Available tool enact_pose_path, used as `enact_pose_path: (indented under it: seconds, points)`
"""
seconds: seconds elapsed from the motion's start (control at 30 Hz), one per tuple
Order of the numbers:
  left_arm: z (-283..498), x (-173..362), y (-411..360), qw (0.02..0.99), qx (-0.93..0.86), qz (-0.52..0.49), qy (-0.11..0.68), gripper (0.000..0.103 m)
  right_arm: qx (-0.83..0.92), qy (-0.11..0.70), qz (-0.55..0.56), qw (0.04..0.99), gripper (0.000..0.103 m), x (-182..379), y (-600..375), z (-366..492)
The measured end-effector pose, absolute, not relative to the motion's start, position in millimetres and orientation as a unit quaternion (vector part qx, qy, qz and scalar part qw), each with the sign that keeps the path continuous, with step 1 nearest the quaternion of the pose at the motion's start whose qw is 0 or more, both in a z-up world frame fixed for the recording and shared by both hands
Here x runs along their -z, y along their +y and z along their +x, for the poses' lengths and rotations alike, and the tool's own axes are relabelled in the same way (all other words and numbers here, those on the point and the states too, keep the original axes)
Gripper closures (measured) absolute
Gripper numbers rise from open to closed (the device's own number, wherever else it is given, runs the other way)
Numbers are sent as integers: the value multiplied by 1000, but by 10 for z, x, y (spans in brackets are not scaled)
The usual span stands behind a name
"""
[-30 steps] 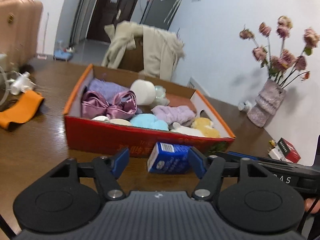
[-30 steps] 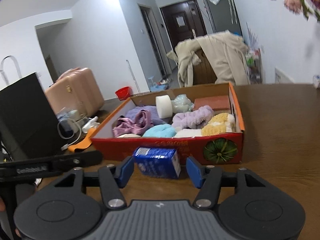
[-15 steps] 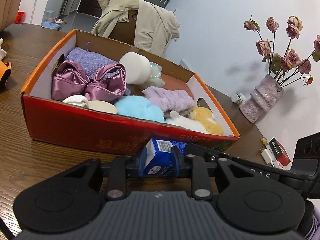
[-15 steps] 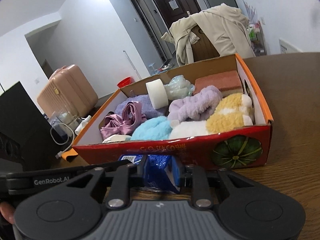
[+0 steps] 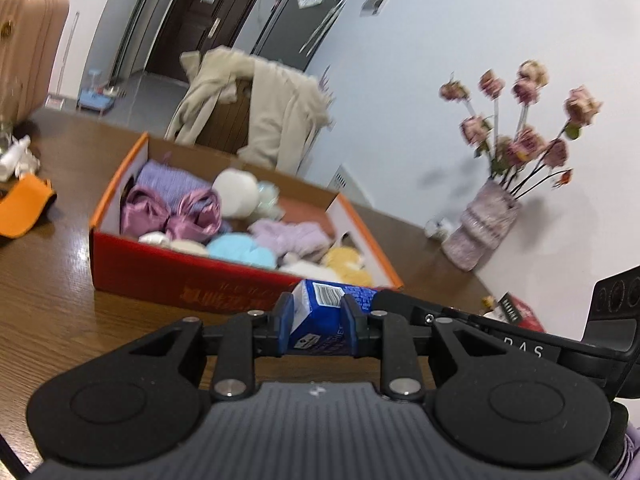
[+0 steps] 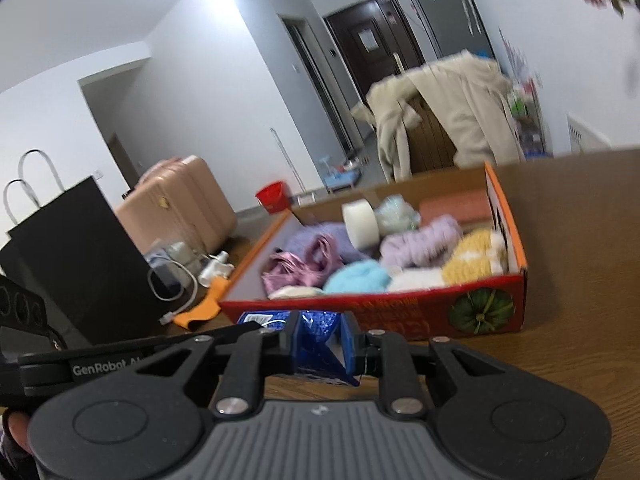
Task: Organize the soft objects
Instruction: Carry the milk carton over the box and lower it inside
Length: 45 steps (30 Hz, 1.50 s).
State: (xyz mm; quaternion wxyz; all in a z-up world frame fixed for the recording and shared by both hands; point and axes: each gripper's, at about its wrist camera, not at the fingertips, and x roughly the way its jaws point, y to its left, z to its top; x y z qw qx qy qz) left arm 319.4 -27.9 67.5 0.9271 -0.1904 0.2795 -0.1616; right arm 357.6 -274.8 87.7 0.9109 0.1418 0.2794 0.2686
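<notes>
Now, from the left wrist, the left gripper (image 5: 316, 326) is clamping one end of the blue packet (image 5: 320, 318), which is sitting just before the red box (image 5: 192, 276)'s near wall; the right gripper (image 5: 404, 304) is reaching in from the right. Brown surface (image 5: 44, 280) is lying open to the left, a vase (image 5: 478, 232) standing by the wall.

From the right wrist, the right gripper (image 6: 320, 344) is pinching the packet's crinkled other end (image 6: 318, 338). Open surface (image 6: 580, 280) is stretching rightward; a black bag (image 6: 80, 256) is standing left.
</notes>
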Motion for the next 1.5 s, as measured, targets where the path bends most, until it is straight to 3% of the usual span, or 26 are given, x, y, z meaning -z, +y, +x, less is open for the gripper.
enact_pose_path:
  seconds: [0.3,0.57,0.83,0.97,1.1,1.27,1.43,1.5]
  points:
    - [3129,-904,-287,936,171,-176,253,77,-267,249,121,923,83,-1183,-2722,3446]
    - [3810,-1006,-171,940,170,-155,252,77,-260,239,105,930,83,-1296,-2550,4009]
    - [4731,-649,-41,934,143,-145,292,77,-252,273,84,925,84,-925,-2275,5005]
    - [5022,-445,41,938,152,-139,280,78,-247,261,63,931,84,-705,-2171,5286]
    - [5115,-155,-13,928,147,-103,326,77,-250,289,15,924,84,-368,-2059,5360]
    - [5060,-62,-101,924,145,-77,346,66,-252,336,15,907,83,-150,-2033,5413]
    - [4927,-226,-19,930,134,-85,332,52,-263,329,28,907,80,-328,-2103,5299]
    - [4855,-328,-2,933,129,-86,325,51,-263,320,27,910,80,-426,-2139,5233]
